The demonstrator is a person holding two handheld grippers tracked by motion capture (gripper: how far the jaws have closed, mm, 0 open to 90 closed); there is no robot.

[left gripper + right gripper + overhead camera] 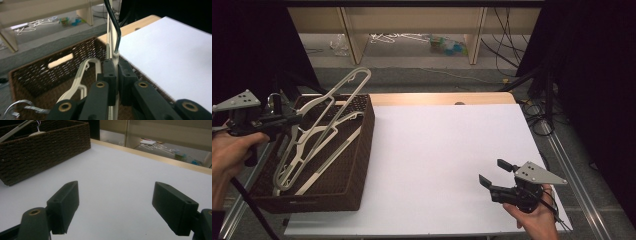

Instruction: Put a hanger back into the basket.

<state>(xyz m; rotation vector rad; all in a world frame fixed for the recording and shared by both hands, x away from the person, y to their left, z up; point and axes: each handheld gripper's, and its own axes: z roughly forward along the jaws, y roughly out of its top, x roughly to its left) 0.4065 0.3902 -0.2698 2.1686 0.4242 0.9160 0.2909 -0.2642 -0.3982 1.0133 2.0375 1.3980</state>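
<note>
- left gripper (287, 120) is clamped on a cream plastic hanger (324, 102), gripped at the neck where its dark wire hook (113, 27) is set in.
- that hanger is held tilted above the brown wicker basket (362, 165), its far end raised past the rim; whether the low end rests on the other hangers (319, 160) is hard to tell.
- right gripper (497, 172) is held with jaws apart over the white table sheet (447, 150), well apart from the basket.
- lifting-out seems the step in hand; a clear raise and carry toward the sheet is called for next.

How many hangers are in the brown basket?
3, I think: one hanger lifted by the left gripper, two lying inside the basket. More may hide underneath.
</note>
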